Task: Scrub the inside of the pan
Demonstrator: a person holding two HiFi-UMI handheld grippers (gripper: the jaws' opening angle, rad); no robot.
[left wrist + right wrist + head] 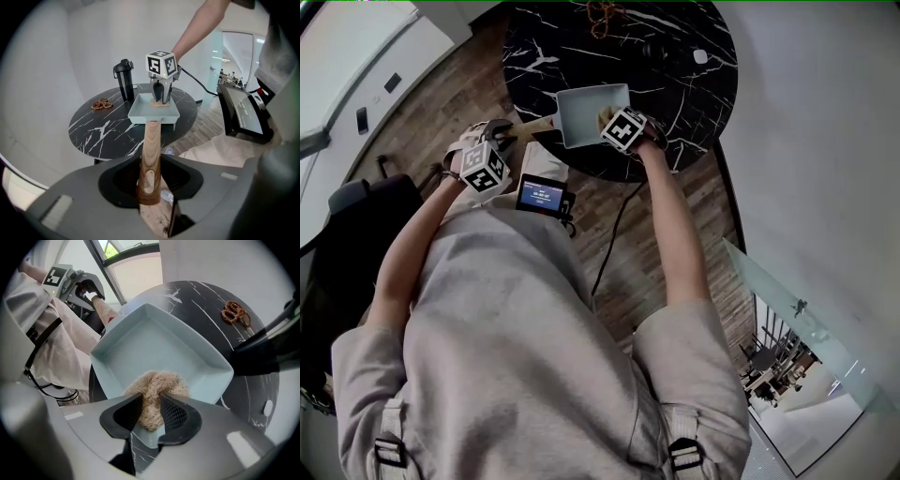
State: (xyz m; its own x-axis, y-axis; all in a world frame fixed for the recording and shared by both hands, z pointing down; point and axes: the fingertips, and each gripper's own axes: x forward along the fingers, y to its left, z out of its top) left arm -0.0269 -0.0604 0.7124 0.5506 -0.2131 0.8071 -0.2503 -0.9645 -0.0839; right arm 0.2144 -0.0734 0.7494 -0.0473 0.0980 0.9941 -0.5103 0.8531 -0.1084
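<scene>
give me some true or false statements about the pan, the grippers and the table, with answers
1. The right gripper pinches a tan fibrous scrubber inside the pale blue square pan. True.
2. The left gripper holds the pan by its rim. False: it grips the wooden handle.
3. A black bottle stands upright on the round black marble table. True.
4. The pan lies upside down. False: it faces up, with the scrubber inside.
</scene>
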